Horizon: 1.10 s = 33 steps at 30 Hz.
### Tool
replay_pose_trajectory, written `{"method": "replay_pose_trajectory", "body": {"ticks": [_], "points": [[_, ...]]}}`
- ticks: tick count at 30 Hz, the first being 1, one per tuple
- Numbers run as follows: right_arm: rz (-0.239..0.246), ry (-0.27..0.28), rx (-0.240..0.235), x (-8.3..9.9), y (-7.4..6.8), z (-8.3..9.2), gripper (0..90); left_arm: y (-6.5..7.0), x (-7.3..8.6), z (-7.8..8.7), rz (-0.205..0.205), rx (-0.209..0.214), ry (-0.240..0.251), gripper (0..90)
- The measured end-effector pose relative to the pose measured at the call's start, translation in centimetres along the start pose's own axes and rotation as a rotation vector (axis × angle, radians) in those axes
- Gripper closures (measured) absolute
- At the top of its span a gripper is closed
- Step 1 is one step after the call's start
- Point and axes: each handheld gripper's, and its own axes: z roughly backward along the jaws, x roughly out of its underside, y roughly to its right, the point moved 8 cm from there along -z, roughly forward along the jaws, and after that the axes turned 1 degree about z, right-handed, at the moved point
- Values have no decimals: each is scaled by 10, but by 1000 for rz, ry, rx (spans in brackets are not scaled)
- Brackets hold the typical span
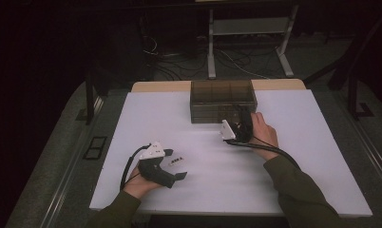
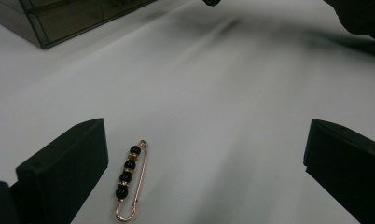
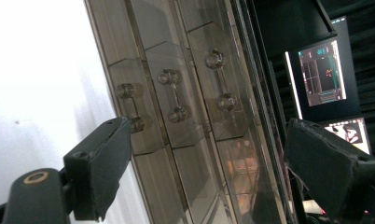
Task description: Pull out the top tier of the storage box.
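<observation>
Two grippers at work, each on its own job. Nearest you, your left gripper [image 1: 176, 167] lies low on the white table [image 1: 132, 142], jaws spread wide around the beaded safety pin [image 2: 129, 179]; the pin lies flat between them, close to one jaw and untouched, likely lined up for a pick. Well beyond the pin, your right gripper [image 1: 241, 116] faces the smoky clear drawer box [image 1: 222, 100], jaws wide with nothing pinched, the three drawer handles [image 3: 170, 95] between them, probably to pull one open for the pin. Bare table lies between pin and box. Behind the box: table-frame legs [image 1: 284, 52] and loose cables [image 1: 179, 61] on the floor.
</observation>
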Motion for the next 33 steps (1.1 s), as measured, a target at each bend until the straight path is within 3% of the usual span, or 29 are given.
{"method": "replay_pose_trajectory", "body": {"ticks": [3, 5, 8, 21, 33], "points": [[21, -7, 12, 0, 0, -2, 150, 0, 0, 1, 2, -1, 2, 0], [28, -8, 6, 0, -1, -2, 235, -1, 0, 2, 7, -3, 9, 0], [55, -7, 18, -1, -2, -4, 244, -1, 0, 2, 7, -3, 8, 0], [98, -13, 53, -3, 0, -6, 413, 0, 0, 1, 3, -2, 2, 0], [151, -21, 83, -9, 4, -12, 475, -1, 0, 1, 2, -4, 0, 0]]}}
